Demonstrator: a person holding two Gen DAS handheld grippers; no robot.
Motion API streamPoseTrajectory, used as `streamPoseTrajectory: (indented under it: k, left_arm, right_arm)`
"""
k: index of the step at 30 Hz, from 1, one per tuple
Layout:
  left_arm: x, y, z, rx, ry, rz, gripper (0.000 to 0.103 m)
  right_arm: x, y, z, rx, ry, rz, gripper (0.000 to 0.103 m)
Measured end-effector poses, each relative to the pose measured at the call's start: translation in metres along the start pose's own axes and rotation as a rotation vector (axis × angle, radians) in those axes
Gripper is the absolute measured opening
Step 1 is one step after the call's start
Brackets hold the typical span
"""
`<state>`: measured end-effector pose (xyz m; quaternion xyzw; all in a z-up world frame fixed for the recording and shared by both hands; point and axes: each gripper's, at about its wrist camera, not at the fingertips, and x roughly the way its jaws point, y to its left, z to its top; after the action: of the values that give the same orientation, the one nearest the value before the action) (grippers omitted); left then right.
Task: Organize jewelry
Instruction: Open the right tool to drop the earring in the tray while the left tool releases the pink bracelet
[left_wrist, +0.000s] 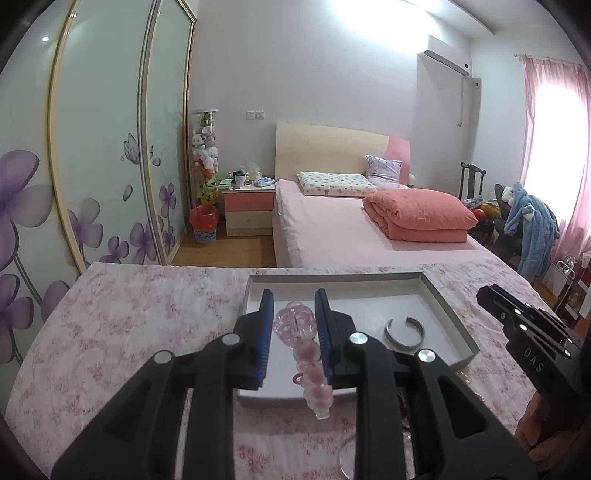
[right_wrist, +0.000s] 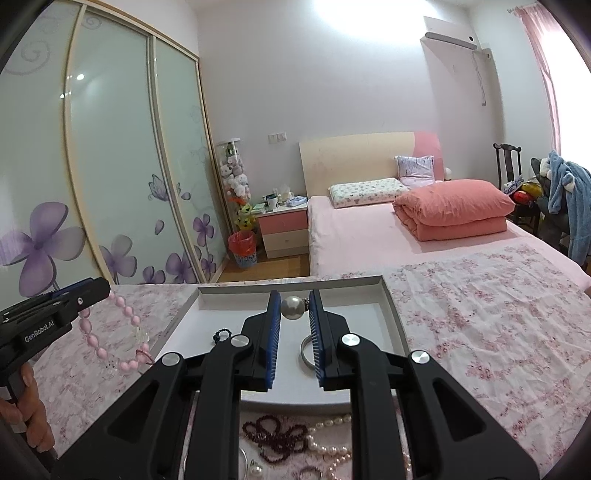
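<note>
My left gripper (left_wrist: 293, 299) is shut on a pink bead bracelet (left_wrist: 295, 323), which hangs down from the blue pads over the near edge of a shallow grey tray (left_wrist: 332, 277). A silver open bangle (left_wrist: 404, 332) lies in the tray to the right. My right gripper (right_wrist: 294, 297) is shut on a large pearl piece (right_wrist: 291, 306) above the same tray (right_wrist: 288, 282). In the right wrist view the left gripper (right_wrist: 98, 290) shows at the left with the pink bracelet (right_wrist: 110, 343) dangling. The bangle (right_wrist: 306, 350) is partly hidden behind a finger.
The tray sits on a pink floral cloth (right_wrist: 480, 332). A small dark beaded piece (right_wrist: 221, 335) lies in the tray. In front of the tray lie a dark red bead string (right_wrist: 273, 439) and a pearl necklace (right_wrist: 332, 446). Beyond are a bed (left_wrist: 332, 229) and a mirrored wardrobe (left_wrist: 92, 147).
</note>
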<state>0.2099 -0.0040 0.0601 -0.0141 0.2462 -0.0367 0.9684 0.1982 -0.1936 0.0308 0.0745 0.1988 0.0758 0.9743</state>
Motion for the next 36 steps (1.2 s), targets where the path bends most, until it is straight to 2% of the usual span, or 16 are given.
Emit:
streamPoseTrajectory:
  k: [14, 23, 36]
  left_arm:
    - [0.046, -0.002, 0.001, -0.006, 0.042, 0.018, 0.023]
    - [0.068, -0.004, -0.005, -0.009, 0.07, 0.009, 0.023]
    - [0.095, -0.001, -0.01, -0.017, 0.108, -0.001, 0.023]
  right_arm:
    - [0.047, -0.004, -0.004, 0.033, 0.081, 0.002, 0.017]
    - [0.076, -0.003, -0.012, 0.039, 0.166, 0.008, 0.017]
    - [0.099, -0.001, -0.02, 0.047, 0.238, 0.011, 0.017]
